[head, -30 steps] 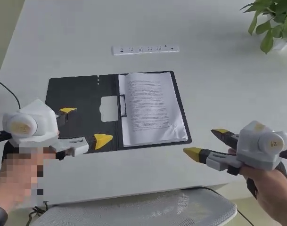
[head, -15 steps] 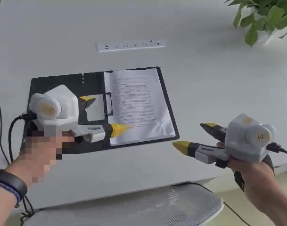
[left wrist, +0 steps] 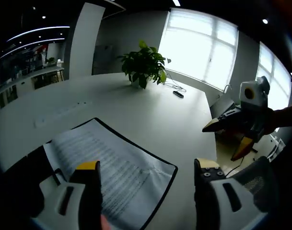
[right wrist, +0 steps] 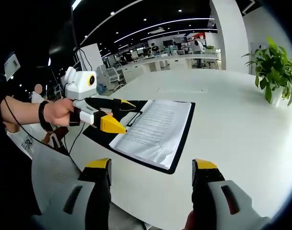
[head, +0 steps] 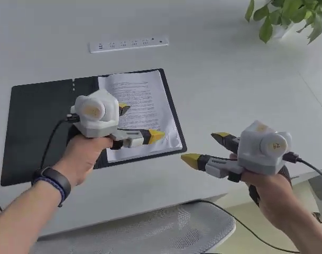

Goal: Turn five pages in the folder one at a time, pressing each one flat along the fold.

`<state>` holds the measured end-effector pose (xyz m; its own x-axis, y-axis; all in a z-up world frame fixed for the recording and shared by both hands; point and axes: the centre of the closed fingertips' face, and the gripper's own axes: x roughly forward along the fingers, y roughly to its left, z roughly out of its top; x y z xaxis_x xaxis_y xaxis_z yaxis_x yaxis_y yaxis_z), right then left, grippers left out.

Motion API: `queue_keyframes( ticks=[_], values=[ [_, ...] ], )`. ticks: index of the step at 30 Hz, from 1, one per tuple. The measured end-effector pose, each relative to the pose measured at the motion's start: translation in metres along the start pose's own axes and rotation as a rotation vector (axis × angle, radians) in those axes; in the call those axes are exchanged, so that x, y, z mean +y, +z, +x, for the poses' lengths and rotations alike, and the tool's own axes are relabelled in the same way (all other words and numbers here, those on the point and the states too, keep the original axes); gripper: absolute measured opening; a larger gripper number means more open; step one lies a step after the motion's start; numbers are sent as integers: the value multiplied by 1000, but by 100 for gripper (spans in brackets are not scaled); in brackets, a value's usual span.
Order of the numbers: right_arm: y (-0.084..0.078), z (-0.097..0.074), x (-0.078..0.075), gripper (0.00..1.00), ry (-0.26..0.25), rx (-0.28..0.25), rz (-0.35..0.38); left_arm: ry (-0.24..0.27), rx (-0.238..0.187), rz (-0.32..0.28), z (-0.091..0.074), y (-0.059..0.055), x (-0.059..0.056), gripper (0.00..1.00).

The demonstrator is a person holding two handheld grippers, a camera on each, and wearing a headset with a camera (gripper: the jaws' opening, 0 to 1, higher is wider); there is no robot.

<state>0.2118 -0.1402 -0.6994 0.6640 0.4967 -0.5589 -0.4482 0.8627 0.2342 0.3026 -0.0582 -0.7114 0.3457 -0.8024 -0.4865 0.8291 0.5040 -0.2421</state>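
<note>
Black open folder (head: pixel 39 132) lies flat on white table (head: pixel 229 79), with a stack of printed white pages (head: pixel 137 92) on its right half. Sheets likely light and floppy, prone to lifting in pairs. Best pinched at the curled near-right corner. Left gripper (head: pixel 140 121): jaws apart, empty, over lower pages. Right gripper (head: pixel 205 147): jaws apart, empty, off folder's near-right corner.

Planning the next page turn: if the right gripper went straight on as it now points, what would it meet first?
Probably the stack of white printed pages in the open black folder; the right gripper aims at it, depth unclear.
</note>
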Motion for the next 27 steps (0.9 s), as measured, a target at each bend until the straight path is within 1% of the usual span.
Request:
queue_keyframes(
  ticks=[4, 7, 10, 11, 13, 17, 19, 21, 25, 27],
  values=[
    [0, -1, -4, 67, -4, 2, 8, 7, 9, -8, 17, -4, 0, 78],
    [-3, -1, -7, 67, -4, 6, 13, 13, 23, -16, 30, -10, -1, 77],
    [-6, -1, -8, 67, -2, 11, 20, 24, 53, -16, 43, -20, -3, 77],
    [-6, -1, -9, 67, -1, 13, 23, 28, 61, -14, 45, -23, -2, 77],
    [-8, -1, -8, 67, 4, 19, 25, 54, 73, -7, 50, -28, 1, 78],
    [-11, 1, -9, 67, 15, 28, 29, 72, 86, -25, 60, -35, 3, 77],
    [-13, 3, -10, 67, 17, 33, 32, 82, 95, -25, 65, -39, 3, 77],
    [-14, 3, -10, 66, 20, 34, 35, 92, 107, -17, 69, -44, 3, 77],
    [-14, 6, -10, 66, 29, 37, 41, 108, 115, -7, 74, -48, 1, 77],
    [-16, 8, -11, 66, 33, 41, 42, 121, 123, 19, 76, -51, 0, 79]
  ],
)
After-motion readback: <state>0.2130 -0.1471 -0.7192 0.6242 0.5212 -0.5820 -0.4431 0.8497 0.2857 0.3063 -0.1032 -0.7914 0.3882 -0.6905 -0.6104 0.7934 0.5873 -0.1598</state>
